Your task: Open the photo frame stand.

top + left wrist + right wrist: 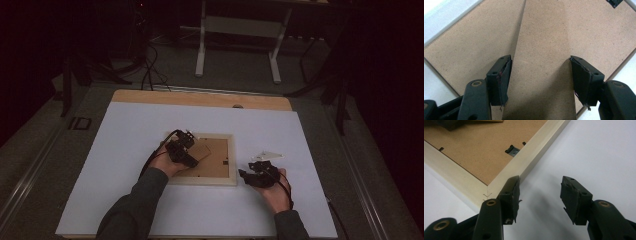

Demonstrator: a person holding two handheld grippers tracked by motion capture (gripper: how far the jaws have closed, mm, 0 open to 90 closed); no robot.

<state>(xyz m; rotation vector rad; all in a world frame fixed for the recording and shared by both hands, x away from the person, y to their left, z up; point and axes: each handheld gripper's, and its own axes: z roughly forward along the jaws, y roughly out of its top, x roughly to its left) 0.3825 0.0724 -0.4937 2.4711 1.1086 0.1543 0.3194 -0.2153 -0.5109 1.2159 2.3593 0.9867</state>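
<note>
A pale wooden picture frame (pixel 220 181) lies face down on the white sheet, its brown backing board (pixel 474 37) facing up. My left gripper (pixel 192 151) hovers over the backing, jaws wide. The frame's brown stand strut (pixel 541 37) runs between them, its edges right beside the pads (pixel 504 75), with no clear squeeze. My right gripper (pixel 243 176) rests on the sheet just off the frame's near right corner (pixel 499 187). It stands open (pixel 540 182) with only white sheet between its jaws. A small metal clip (pixel 512 150) sits on the frame's inner edge.
The white sheet (pixel 125 150) covers a wooden tabletop whose bare strip (pixel 200 97) shows at the back. Beyond the table, a white desk stand (pixel 237 30) and cables (pixel 150 70) sit on the dark floor. Both forearms enter from the bottom.
</note>
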